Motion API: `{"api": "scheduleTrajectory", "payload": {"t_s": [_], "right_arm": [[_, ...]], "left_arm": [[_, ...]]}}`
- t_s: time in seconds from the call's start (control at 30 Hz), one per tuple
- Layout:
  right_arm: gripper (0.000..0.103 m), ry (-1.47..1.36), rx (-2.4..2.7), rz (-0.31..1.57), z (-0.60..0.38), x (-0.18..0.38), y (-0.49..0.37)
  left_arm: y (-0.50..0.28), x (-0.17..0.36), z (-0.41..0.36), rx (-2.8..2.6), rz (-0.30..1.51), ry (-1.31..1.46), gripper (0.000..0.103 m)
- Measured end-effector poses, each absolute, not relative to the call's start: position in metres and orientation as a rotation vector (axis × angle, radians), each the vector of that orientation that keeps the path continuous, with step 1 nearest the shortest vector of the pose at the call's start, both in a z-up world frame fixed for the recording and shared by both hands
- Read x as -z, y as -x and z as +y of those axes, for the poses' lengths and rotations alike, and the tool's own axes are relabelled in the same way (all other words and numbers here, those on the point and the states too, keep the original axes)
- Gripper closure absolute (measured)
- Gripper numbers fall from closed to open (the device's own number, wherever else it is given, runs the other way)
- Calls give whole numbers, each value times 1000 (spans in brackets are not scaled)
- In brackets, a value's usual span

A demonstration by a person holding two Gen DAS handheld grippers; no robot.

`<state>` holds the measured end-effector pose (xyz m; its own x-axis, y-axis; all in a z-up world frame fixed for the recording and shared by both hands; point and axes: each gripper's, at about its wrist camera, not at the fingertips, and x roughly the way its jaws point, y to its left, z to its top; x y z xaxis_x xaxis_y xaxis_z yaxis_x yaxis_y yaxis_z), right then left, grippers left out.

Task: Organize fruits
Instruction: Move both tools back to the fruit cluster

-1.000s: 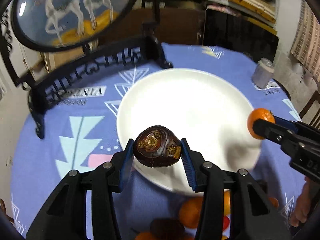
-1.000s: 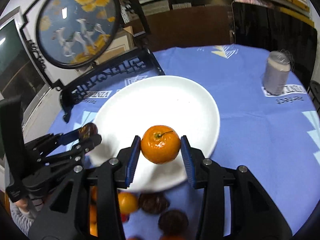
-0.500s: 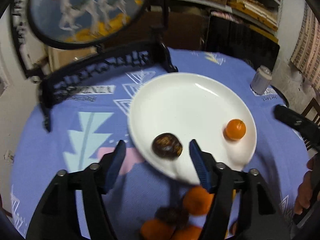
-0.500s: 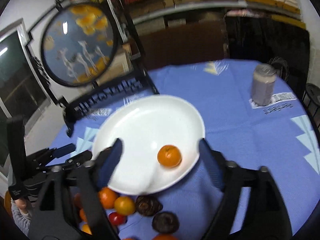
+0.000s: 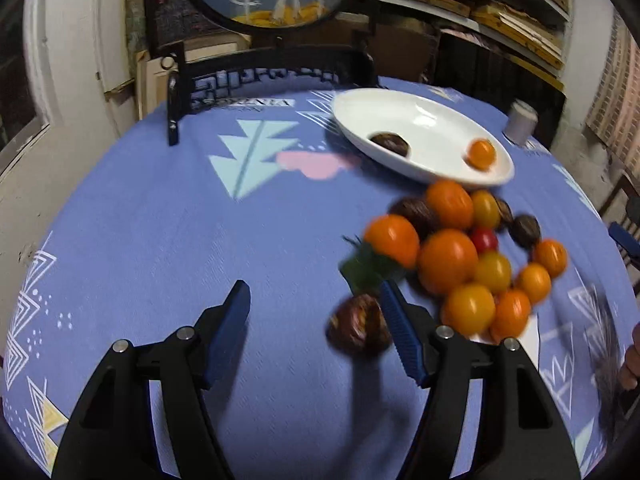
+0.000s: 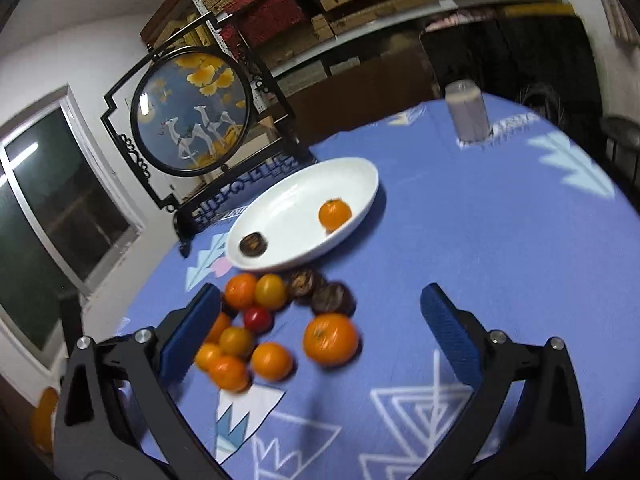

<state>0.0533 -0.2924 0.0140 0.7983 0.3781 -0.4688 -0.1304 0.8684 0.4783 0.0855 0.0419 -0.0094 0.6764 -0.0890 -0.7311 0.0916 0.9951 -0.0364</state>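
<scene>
A white plate (image 6: 304, 200) sits on the blue-clothed counter (image 6: 500, 260), just in front of a round framed picture of deer on a black stand (image 6: 192, 112). On the plate lie two fruits, well apart: a dark brown fruit (image 6: 253, 243) near one end and a small orange (image 6: 335, 213) near the other. Just beside the plate's near rim a loose heap of fruit (image 6: 256, 320) rests on the cloth: oranges, yellow and red tomato-like fruits and several dark brown ones. A larger orange (image 6: 330, 339) lies at the heap's edge, between the arms of the right tool (image 6: 322, 328), whose jaws are opening wide with no pad touching it. The left tool (image 5: 314, 316) stands partly apart and grips nothing; a blurred dark brown fruit (image 5: 358, 327) lies just inside its right finger, and whether they touch cannot be told. A grey can (image 6: 468, 112) stands far off on the counter
</scene>
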Motion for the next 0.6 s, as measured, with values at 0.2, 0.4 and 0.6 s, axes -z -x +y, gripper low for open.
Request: {"api": "scheduleTrajectory", "payload": {"t_s": [0.2,0.4,0.6], "right_arm": [[2,-350,-256,620,-276,-9,-54],[2,-291,-247,643,-267,-3,-57],[2,-331,-231,711,-273,7,-64]], "left_arm": [[-82,17,20,139,839,-103,35],[-87,30,11,131,896,-165,35],[-90,36,21,137,926,-110,35]]}}
